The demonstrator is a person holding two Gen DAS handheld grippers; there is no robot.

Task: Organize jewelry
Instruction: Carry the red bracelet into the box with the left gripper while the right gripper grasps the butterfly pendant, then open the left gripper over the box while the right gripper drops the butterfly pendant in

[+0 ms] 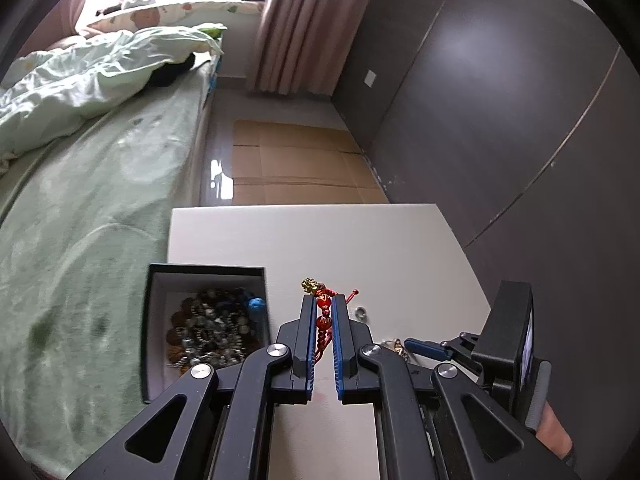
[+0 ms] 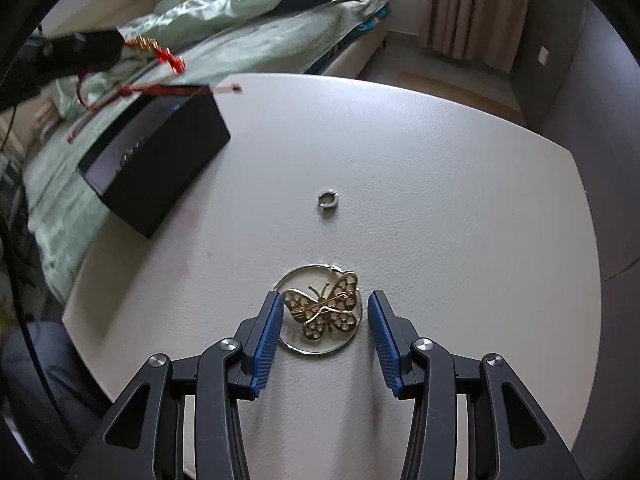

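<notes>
The red beaded charm [image 1: 323,312] hangs clamped in the left gripper [image 1: 323,320] beside the black box [image 1: 158,280] already holding jewelry, while the right gripper [image 2: 325,320] stands apart around the butterfly brooch [image 2: 324,308], a small ring [image 2: 328,201] still left on the table [image 2: 440,200].

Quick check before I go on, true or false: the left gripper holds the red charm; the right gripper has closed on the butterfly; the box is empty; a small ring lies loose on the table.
1. The left gripper holds the red charm. True.
2. The right gripper has closed on the butterfly. False: its jaws straddle it without touching.
3. The box is empty. False: it holds a heap of beads.
4. A small ring lies loose on the table. True.
</notes>
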